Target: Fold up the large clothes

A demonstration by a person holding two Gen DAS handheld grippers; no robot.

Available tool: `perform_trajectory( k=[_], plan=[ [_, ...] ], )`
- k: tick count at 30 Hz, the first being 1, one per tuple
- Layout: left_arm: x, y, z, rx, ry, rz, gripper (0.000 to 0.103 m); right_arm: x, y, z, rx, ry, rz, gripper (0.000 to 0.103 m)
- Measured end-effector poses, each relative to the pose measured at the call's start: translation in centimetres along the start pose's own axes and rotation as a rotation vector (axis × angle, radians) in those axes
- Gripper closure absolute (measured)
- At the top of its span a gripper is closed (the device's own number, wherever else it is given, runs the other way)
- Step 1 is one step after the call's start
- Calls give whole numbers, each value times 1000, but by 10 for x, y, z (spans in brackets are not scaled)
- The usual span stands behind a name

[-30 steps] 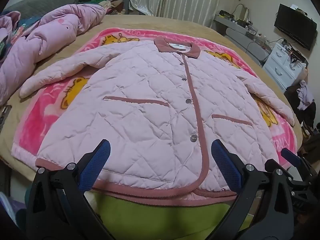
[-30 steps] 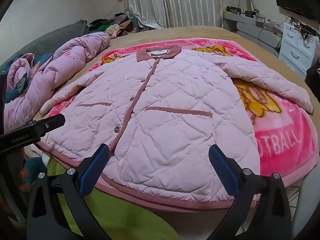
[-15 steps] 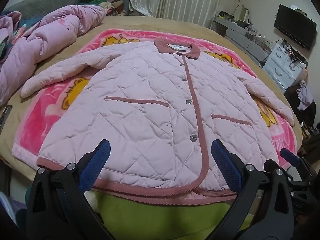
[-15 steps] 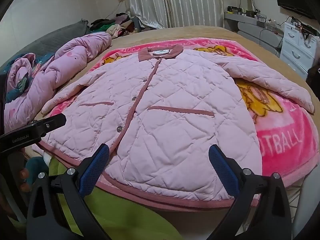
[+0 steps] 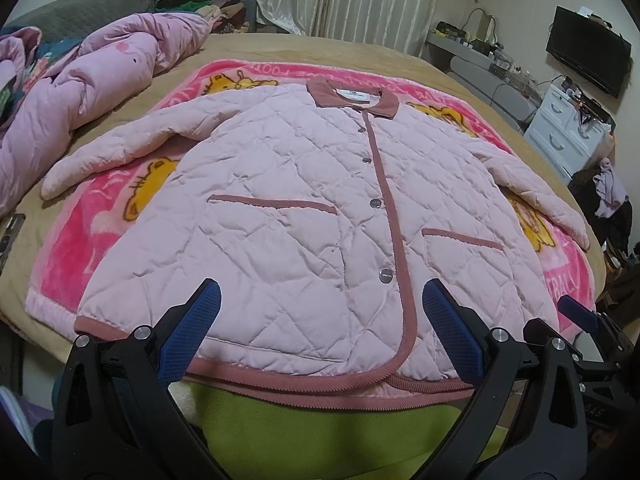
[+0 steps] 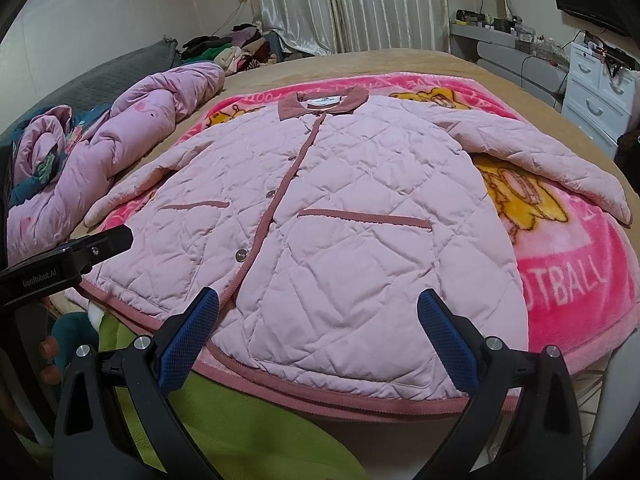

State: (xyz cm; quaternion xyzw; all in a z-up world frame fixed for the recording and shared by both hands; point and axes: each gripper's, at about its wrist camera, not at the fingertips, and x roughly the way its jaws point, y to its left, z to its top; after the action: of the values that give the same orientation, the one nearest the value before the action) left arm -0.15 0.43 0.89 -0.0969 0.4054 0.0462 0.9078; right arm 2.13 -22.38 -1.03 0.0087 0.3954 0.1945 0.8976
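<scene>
I saw a quilted jacket [image 5: 288,216] of matt pink cloth, puffy and creased, its collar [image 5: 352,98] and hem trim a ribbed, corduroy-like dusty rose, its snap buttons [image 5: 386,275] shiny metal. Under it lay a fleecy blanket [image 6: 568,280], plush and slightly glossy, on a smooth tan bedspread [image 5: 360,52]. My left gripper [image 5: 320,332] and right gripper [image 6: 318,332] were matt black plastic with silvery metal screws and blue fingertips [image 5: 188,336] finely textured like rubber. The curtains [image 6: 360,0] looked satiny, the drawer unit [image 6: 596,92] glossy white.
</scene>
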Motion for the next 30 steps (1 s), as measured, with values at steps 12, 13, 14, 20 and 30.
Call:
perform_trajectory(
  k=[12,13,14,20,30],
  plan=[
    [1,-1,-2,0,-3,3,8,1,0,0,1,1,3,4],
    [0,-1,-1,1,-4,4,8,1,0,0,1,1,3,4],
    [1,-1,-2,0,-3,3,8,2,0,0,0,2,4,4],
    [0,0,0,1,-3,5,8,3,-2,1,4,-3,5,4],
    [3,-2,0,2,-3,8,8,6,-4,5,-3,5,-7,4]
  ],
)
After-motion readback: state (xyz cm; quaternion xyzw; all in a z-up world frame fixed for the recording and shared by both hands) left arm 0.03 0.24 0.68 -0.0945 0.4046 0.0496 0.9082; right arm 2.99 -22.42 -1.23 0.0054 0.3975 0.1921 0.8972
